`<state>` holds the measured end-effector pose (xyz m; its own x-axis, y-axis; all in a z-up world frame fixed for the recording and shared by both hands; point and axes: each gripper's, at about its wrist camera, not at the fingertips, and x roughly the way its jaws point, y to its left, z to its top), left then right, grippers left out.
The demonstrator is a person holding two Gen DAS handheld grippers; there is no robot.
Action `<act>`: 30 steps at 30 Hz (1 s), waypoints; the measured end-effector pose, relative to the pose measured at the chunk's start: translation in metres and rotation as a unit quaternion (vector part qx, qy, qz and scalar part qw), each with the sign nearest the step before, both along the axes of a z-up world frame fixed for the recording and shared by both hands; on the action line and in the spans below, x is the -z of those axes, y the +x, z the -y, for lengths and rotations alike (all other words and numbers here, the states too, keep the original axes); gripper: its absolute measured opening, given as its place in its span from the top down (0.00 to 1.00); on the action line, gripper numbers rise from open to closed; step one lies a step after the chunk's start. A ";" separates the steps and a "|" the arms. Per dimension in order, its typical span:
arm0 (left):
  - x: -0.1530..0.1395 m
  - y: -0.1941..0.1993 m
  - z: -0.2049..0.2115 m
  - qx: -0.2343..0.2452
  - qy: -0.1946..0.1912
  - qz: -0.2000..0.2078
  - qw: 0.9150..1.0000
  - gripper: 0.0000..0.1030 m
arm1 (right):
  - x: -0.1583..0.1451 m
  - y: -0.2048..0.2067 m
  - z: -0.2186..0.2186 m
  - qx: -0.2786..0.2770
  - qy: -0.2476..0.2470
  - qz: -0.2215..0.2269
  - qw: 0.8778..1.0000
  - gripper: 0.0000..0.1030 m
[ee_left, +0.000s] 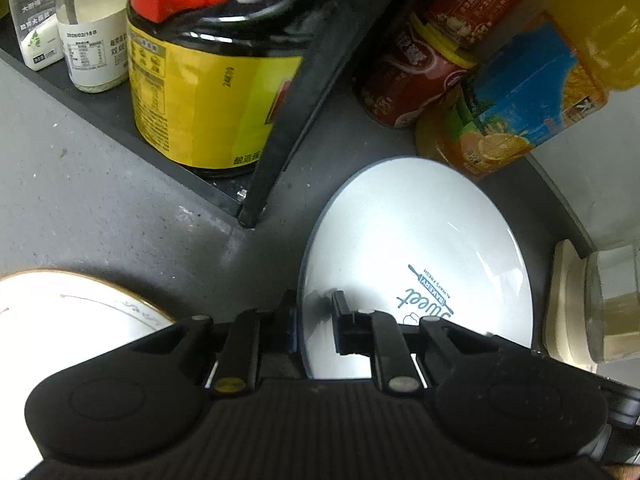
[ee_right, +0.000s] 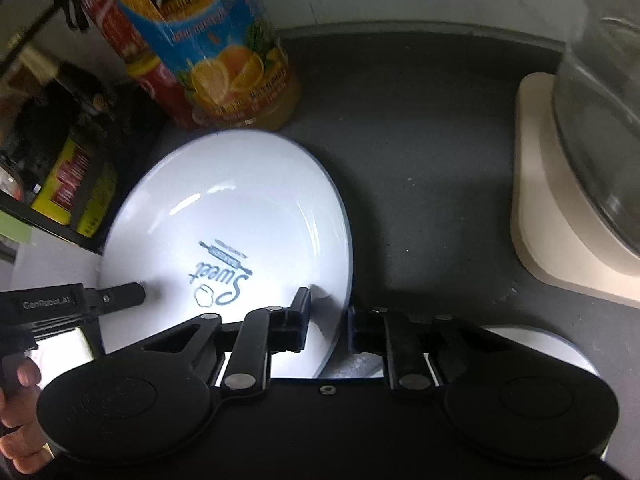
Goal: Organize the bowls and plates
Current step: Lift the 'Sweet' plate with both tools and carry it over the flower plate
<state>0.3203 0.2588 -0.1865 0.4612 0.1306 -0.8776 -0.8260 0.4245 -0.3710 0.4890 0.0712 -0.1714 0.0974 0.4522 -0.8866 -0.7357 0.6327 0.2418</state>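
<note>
A white plate with a dark blue rim and a blue "Sweet" print (ee_left: 416,248) is held over the dark counter by both grippers. My left gripper (ee_left: 314,320) is shut on its left rim, one finger on each face. My right gripper (ee_right: 330,318) is shut on its right rim; the plate (ee_right: 224,216) fills the middle of the right wrist view, and the left gripper's finger (ee_right: 120,294) shows on its left edge. A second white plate with a gold rim (ee_left: 72,312) lies at lower left. Another white dish (ee_right: 548,344) shows partly behind my right gripper.
A black rack (ee_left: 276,136) holds a large yellow-labelled dark bottle (ee_left: 200,92) and spice jars (ee_left: 36,20). An orange juice bottle (ee_right: 216,48) and red cans (ee_left: 412,76) stand behind the plate. A glass jug on a cream base (ee_right: 560,200) stands at the right.
</note>
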 end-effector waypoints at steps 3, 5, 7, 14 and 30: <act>-0.008 -0.009 -0.002 0.003 0.002 0.010 1.000 0.89 | -0.011 -0.009 0.008 -0.001 0.013 0.005 1.000 0.86; -0.014 -0.012 -0.004 0.004 0.007 0.014 1.000 0.89 | -0.016 -0.011 0.013 0.007 0.025 -0.005 1.000 0.88; -0.020 -0.016 -0.004 0.009 0.012 0.023 1.000 0.89 | -0.024 -0.014 0.017 0.013 0.036 -0.007 0.999 0.89; -0.042 -0.029 -0.005 0.033 0.018 0.034 0.999 0.89 | -0.048 -0.030 0.027 0.027 0.055 0.003 0.998 0.89; -0.081 -0.103 0.003 0.077 0.024 0.055 0.995 0.89 | -0.082 -0.123 0.043 0.039 0.080 0.043 0.995 0.88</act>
